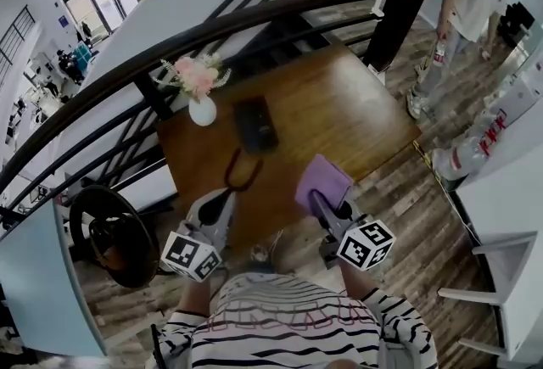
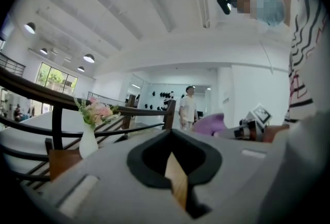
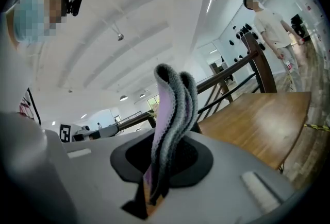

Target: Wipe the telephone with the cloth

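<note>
The black telephone (image 1: 254,123) lies flat on the brown wooden table (image 1: 339,104), near its middle. My right gripper (image 1: 317,198) is shut on a folded purple cloth (image 1: 323,179), held over the table's near edge, to the right of and nearer than the telephone. In the right gripper view the cloth (image 3: 172,115) stands up out of the right gripper (image 3: 157,176), pinched in several grey and lilac folds. My left gripper (image 1: 238,159) hovers just short of the telephone, jaws together with nothing in them. The left gripper (image 2: 176,176) shows only a thin slit; the telephone is hidden there.
A white vase of pink flowers (image 1: 201,104) stands left of the telephone. A dark curved railing (image 1: 254,19) runs behind the table. A person (image 1: 462,11) stands at the far right beside white furniture (image 1: 509,189). A round dark object (image 1: 106,232) sits on the floor at the left.
</note>
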Motion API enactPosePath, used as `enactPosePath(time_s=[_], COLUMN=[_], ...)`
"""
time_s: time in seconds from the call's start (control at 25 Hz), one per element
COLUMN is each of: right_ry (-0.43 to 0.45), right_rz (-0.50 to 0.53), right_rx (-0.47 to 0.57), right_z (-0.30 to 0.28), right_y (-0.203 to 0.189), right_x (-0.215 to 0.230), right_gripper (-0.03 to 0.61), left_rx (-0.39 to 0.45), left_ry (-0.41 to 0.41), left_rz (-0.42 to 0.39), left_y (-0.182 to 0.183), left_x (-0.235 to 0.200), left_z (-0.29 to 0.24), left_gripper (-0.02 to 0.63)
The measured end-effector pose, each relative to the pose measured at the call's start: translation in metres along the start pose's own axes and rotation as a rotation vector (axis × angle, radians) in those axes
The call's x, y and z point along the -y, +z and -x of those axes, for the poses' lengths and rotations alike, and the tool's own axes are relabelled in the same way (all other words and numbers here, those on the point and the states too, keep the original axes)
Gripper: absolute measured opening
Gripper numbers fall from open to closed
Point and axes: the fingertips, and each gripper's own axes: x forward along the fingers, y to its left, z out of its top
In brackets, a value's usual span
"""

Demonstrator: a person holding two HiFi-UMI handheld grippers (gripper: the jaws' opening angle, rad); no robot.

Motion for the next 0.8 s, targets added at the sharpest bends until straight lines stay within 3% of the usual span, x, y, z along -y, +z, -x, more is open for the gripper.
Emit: enactPosePath(time_s=[0.32, 0.8], right_ry=[0.027, 0.087], right_rz=[0.026, 0.060], right_rx=[-0.019, -0.105], right_z=[-0.092, -0.166], right_y=[0.012, 0.008], right_x=[-0.012, 0.001], right_gripper=[0.049, 0.049], left_rx=[0.017, 0.036], left_ry=[0.010, 0.059], left_rz=[0.034, 0.109], left_y=[0.011, -0.004], left_x=[-0.077, -0.126], left_z=[-0.004, -0.014], left_gripper=[0.002, 0.002])
